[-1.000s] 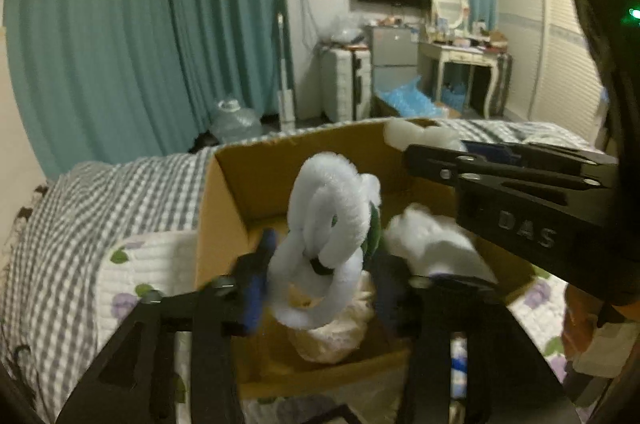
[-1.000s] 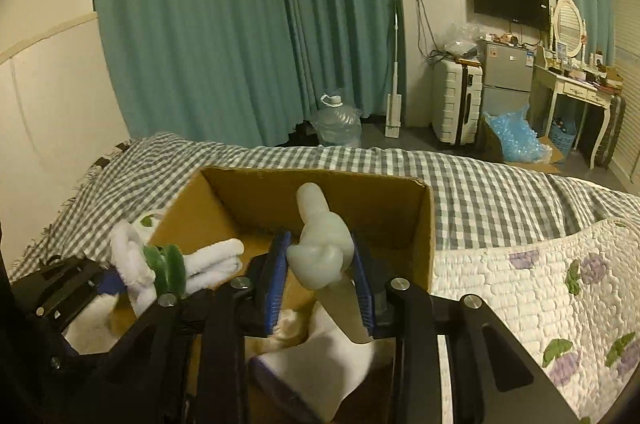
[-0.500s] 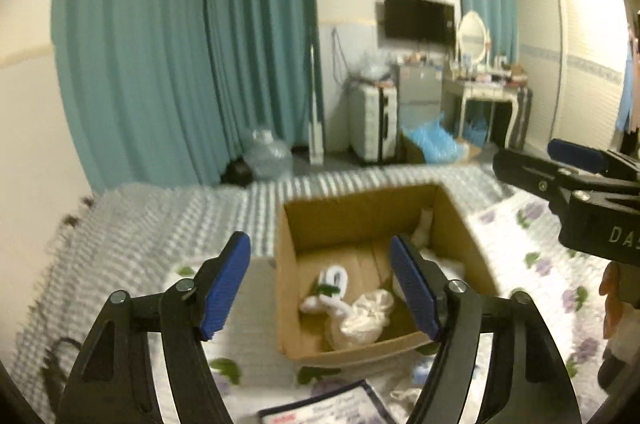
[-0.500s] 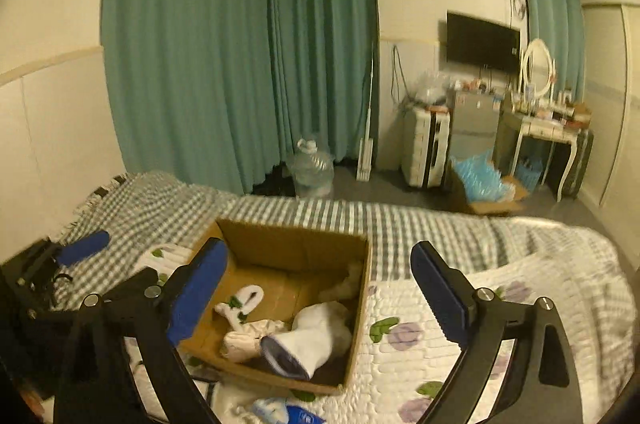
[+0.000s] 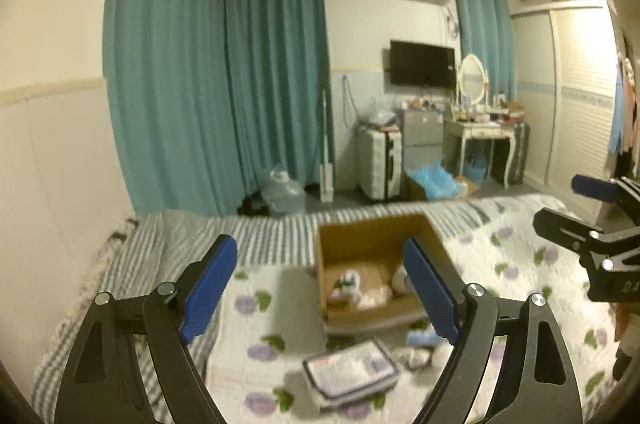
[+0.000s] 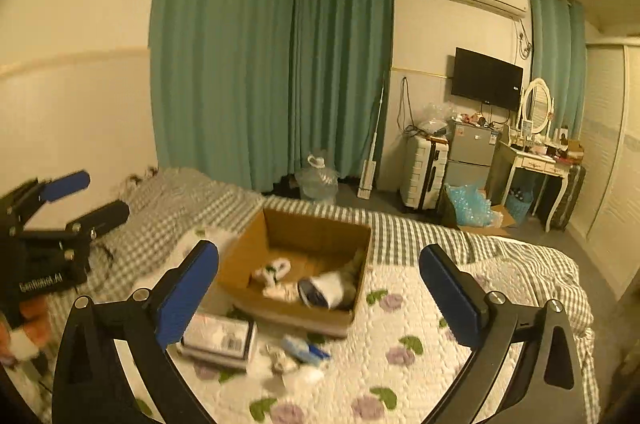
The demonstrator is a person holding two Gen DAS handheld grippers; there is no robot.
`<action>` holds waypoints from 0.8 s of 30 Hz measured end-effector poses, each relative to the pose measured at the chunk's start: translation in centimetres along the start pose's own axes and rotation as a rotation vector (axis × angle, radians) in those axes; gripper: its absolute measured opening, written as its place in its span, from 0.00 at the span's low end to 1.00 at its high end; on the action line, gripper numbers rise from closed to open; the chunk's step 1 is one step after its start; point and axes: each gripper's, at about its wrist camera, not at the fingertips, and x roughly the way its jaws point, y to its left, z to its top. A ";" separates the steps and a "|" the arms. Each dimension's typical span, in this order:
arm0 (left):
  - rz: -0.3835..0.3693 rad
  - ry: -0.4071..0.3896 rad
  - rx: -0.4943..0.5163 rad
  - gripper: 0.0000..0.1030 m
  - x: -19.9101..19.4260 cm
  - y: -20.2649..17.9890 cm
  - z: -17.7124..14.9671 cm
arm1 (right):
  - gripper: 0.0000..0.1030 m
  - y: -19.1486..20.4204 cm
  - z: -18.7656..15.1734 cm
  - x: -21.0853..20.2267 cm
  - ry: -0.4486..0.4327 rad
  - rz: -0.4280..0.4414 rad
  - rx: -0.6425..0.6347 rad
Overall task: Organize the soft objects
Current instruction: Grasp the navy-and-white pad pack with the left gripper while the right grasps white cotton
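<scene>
An open cardboard box (image 5: 376,236) (image 6: 304,228) sits on the bed. Inside lie a white fuzzy toy with green trim (image 6: 274,270) (image 5: 346,280), a white and dark soft piece (image 6: 322,290) and pale bundles. My left gripper (image 5: 320,288) is open and empty, held high and back from the box. My right gripper (image 6: 320,292) is open and empty, also well above and back from it. Each gripper shows at the edge of the other's view. Small soft items (image 6: 300,350) (image 5: 420,344) lie on the quilt in front of the box.
A flat packet (image 6: 218,336) (image 5: 348,370) lies on the floral quilt (image 6: 420,364) in front of the box. A checked blanket (image 6: 180,208) covers the far part of the bed. Beyond are teal curtains, a water jug, a suitcase and a dressing table.
Both grippers opened, letting the white fuzzy toy and the pale soft piece go into the box, then pulled up and back far from it.
</scene>
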 end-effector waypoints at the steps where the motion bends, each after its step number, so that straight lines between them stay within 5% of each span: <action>1: -0.006 0.015 0.000 0.84 -0.1 0.2 -0.7 | 0.98 0.5 -1.2 0.2 0.016 0.005 -0.012; 9: -0.046 0.241 -0.083 0.84 3.7 1.8 -7.7 | 0.98 1.9 -10.7 7.5 0.229 0.024 0.012; 16: -0.037 0.350 -0.010 0.84 7.8 0.8 -14.0 | 0.86 0.8 -16.4 14.0 0.397 0.036 0.086; 22: -0.092 0.428 0.038 0.84 10.3 -0.2 -18.4 | 0.63 0.1 -18.2 17.8 0.477 0.047 0.102; 24: -0.104 0.458 0.046 0.84 11.2 -0.4 -19.4 | 0.42 -0.1 -18.7 18.8 0.503 0.045 0.103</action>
